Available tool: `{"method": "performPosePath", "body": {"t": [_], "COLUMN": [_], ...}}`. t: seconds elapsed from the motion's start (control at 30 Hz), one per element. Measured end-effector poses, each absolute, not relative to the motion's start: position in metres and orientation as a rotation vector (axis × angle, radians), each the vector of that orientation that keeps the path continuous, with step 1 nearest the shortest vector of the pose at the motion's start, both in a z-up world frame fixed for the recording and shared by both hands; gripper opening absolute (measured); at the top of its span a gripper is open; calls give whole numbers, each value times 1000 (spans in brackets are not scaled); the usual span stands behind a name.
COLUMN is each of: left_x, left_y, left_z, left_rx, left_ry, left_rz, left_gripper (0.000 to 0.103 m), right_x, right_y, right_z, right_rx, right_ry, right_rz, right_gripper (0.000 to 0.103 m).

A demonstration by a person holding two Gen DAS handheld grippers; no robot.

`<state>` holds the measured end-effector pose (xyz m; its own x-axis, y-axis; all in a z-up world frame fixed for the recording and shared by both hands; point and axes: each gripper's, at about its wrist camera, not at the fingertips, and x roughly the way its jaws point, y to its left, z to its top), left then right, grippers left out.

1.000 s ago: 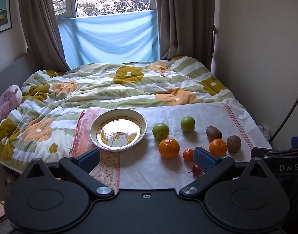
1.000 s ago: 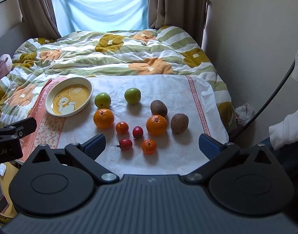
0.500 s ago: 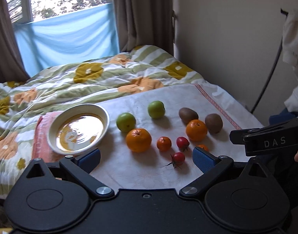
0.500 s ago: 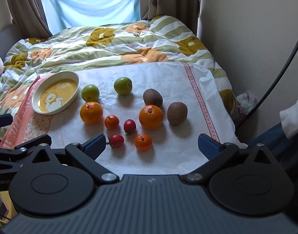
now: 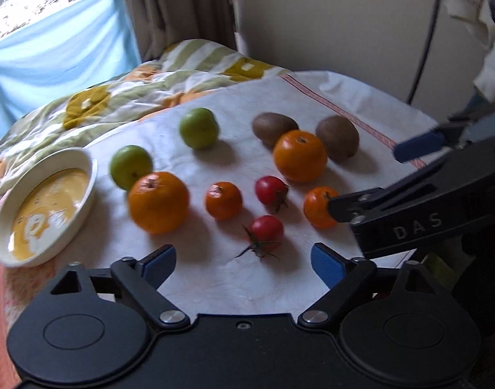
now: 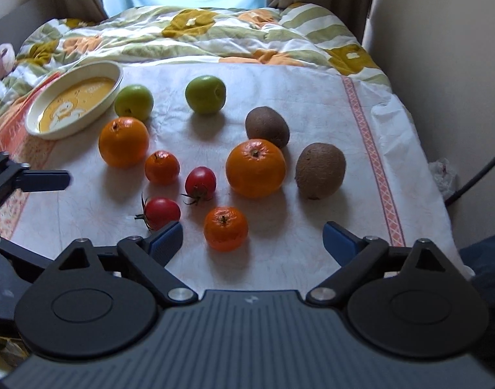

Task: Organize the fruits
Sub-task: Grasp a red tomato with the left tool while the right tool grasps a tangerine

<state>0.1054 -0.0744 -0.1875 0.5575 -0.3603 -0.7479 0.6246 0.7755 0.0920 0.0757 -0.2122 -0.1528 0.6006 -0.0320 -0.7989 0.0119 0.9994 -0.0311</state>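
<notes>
We've dropped closer: left gripper (image 5: 242, 262) closing on nothing, right gripper (image 6: 252, 238) wide, empty. Fuzzy kiwis (image 6: 320, 170), glossy tomatoes (image 6: 200, 180), creased white cloth (image 6: 312, 103), rumpled quilt (image 6: 215, 35) above.

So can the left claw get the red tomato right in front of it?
Probably yes. The left claw is empty and closing a little, the tomato lies just ahead, and nothing sits between them on the cloth.
</notes>
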Motion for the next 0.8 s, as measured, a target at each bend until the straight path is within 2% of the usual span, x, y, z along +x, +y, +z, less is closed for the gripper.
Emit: {"method": "performPosePath", "body": {"t": [0.13,0.2,0.3,0.43,0.53,0.6,0.7,0.8], "left_x": [110,114,119,123,121,121,123,123], "left_y": [-85,-87,-89,-91,-93,-93,-95,-97], "left_z": [-205,-210,-215,-221,-221,-222,-221,-223], "left_rx": [424,430,446,459,472,470,458,465], "left_ry": [739,725,718,711,706,707,713,696], "left_rz": [-619,-627,-654,-680,-710,-723,-736,-745], "left_gripper": [85,82,68,64,56,45,36,36], "right_x": [81,84,88,91,91,93,96,97], "right_y": [-214,-215,-216,-215,-212,-212,-213,-215], "right_z": [-164,-169,-175,-184,-186,-187,-189,-190], "right_rx": [-26,-19,-9,-8,2,2,8,23], "right_ry": [922,922,926,937,933,930,936,945], "right_rz": [-6,-3,3,4,10,10,12,18], "right_gripper": [103,100,97,93,91,90,88,84]}}
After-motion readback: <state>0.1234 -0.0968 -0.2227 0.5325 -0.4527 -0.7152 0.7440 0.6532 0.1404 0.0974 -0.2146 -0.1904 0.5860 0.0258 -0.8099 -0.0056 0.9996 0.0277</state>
